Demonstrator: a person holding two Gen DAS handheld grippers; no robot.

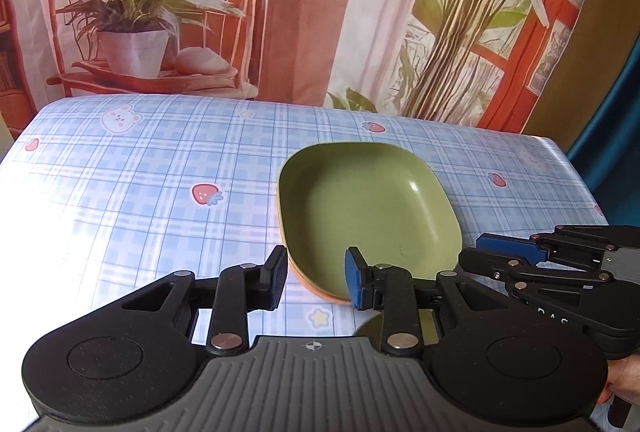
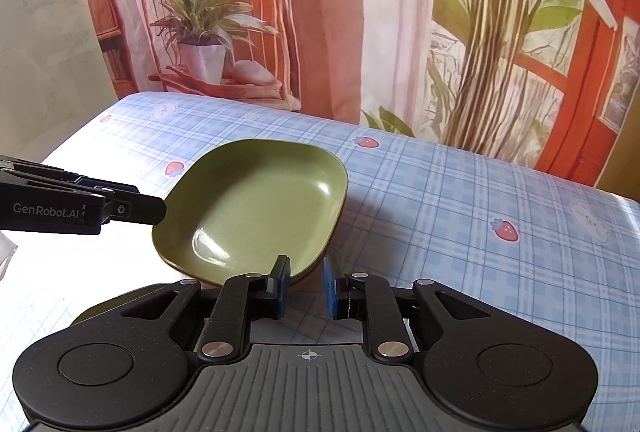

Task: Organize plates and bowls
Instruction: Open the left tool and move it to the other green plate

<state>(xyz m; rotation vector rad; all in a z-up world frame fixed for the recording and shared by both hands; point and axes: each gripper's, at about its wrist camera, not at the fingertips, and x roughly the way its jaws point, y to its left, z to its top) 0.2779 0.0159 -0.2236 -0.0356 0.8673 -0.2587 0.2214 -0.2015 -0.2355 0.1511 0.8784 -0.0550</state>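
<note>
A green square plate point(image 1: 368, 207) rests on top of an orange plate whose rim point(image 1: 316, 290) shows under its near edge, on the blue checked tablecloth point(image 1: 160, 191). My left gripper point(image 1: 316, 280) is open, its fingers astride the stack's near left corner without holding it. My right gripper point(image 2: 306, 282) is open at the green plate's point(image 2: 256, 203) near right rim, fingers either side of the edge. In the left wrist view the right gripper point(image 1: 516, 252) reaches in from the right beside the plate. In the right wrist view the left gripper point(image 2: 156, 209) sits at the plate's left rim.
A printed curtain backdrop point(image 1: 304, 3) hangs behind the table's far edge. A round olive-green object point(image 1: 372, 326) peeks out beneath my left gripper on the cloth. The table's right edge point(image 1: 576, 175) falls off beside a teal surface.
</note>
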